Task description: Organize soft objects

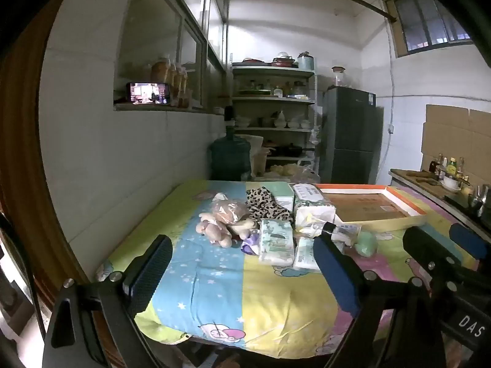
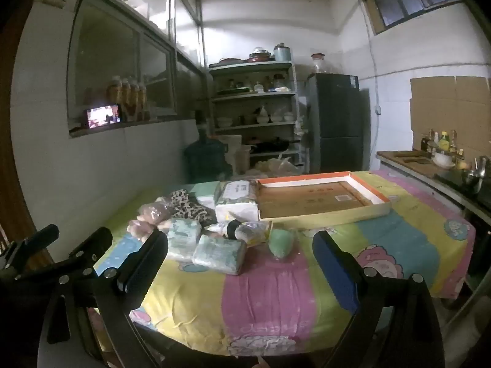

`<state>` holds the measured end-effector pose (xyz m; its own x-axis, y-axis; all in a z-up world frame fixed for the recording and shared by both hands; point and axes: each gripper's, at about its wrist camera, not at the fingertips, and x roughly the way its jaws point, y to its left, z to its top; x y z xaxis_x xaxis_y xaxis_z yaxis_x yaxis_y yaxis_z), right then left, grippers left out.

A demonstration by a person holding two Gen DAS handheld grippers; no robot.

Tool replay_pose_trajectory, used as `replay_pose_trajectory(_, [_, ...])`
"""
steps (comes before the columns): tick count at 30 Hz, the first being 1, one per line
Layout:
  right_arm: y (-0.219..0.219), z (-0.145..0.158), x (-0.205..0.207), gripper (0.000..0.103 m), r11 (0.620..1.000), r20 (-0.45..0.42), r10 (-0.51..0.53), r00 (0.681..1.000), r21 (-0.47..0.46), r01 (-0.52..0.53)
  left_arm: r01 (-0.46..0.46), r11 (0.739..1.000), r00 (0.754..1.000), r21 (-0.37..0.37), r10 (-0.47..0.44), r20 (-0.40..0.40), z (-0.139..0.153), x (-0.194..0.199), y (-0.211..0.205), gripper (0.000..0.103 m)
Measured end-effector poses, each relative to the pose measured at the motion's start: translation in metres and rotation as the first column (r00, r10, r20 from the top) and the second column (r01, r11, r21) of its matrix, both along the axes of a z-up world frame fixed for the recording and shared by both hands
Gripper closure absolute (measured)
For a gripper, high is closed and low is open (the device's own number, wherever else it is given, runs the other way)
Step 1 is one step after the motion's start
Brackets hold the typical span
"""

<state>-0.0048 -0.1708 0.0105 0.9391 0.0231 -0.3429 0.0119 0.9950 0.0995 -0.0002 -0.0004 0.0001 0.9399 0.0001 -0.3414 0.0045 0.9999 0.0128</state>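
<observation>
A pile of soft things lies mid-table on a colourful sheet (image 1: 221,279): a plush toy (image 1: 216,230) (image 2: 139,228) under a clear bag, a leopard-print cloth (image 1: 267,205) (image 2: 187,207), tissue packs (image 1: 276,240) (image 2: 219,253), a larger white pack (image 1: 313,210) (image 2: 236,204), a bottle-like item (image 2: 248,230) and a green soft object (image 1: 365,243) (image 2: 280,242). A shallow orange-rimmed box (image 1: 408,214) (image 2: 380,208) lies at the back right, empty. My left gripper (image 1: 242,271) is open and empty, short of the pile. My right gripper (image 2: 241,268) is open and empty near the tissue packs.
The right gripper's body (image 1: 445,260) shows at the right of the left wrist view. A water jug (image 1: 230,156), shelves (image 1: 273,116) and a fridge (image 1: 349,135) stand behind the table. A counter with bottles (image 2: 438,153) runs along the right.
</observation>
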Motion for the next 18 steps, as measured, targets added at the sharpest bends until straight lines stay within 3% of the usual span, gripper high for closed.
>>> replay_pose_trajectory(18, [0.0034,0.0042,-0.0045,0.007,1.000,0.004,0.004,1.000,0.011,-0.004,-0.002,1.000,0.999,-0.017,0.001,-0.032,-0.0022,0.0018,0.0009,0.013])
